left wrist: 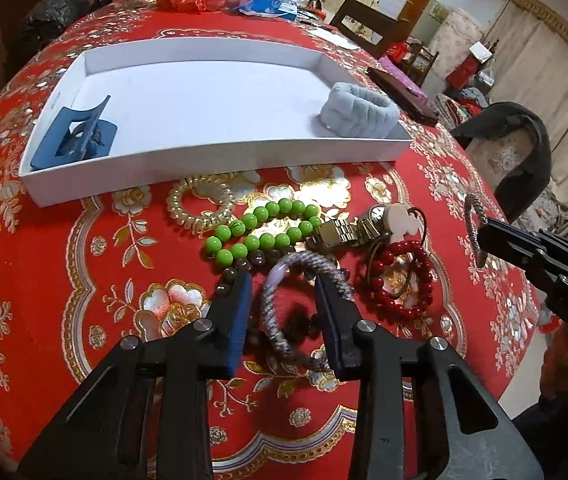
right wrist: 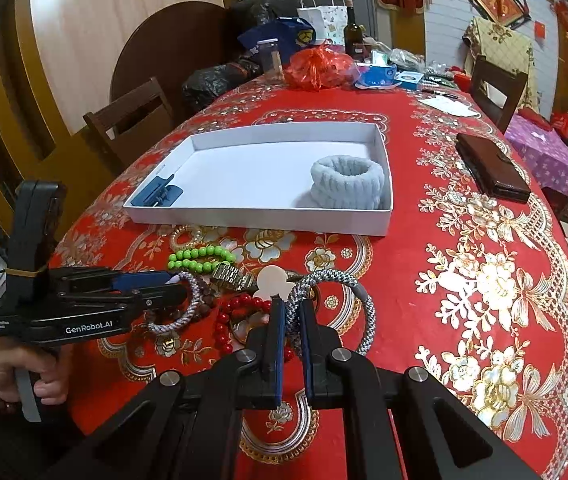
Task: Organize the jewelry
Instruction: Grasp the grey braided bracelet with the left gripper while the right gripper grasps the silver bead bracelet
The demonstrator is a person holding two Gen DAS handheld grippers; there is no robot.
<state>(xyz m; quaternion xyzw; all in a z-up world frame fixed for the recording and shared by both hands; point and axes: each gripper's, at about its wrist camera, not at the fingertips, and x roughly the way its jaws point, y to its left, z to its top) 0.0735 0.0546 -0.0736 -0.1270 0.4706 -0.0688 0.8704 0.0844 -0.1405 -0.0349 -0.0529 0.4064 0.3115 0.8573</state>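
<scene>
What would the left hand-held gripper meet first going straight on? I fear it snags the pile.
Probably the grey braided bracelet already between the left hand-held gripper fingers; beyond it, the green beads. Depth unclear.

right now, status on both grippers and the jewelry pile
Right gripper shut on grey braided cord loop. Left gripper open, straddling purple braided bracelet. White tray ahead; green beads and watch between.

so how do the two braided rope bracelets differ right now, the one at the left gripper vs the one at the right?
The grey-white braided bracelet is clamped between the right gripper fingers; the lilac braided bracelet lies on the tablecloth, the left gripper straddling its near arc, pads not plainly pressing. The lilac one sits in the pile by the red beads; the grey-white one hangs clear of it. Both are braided cord loops outside the white tray.
</scene>
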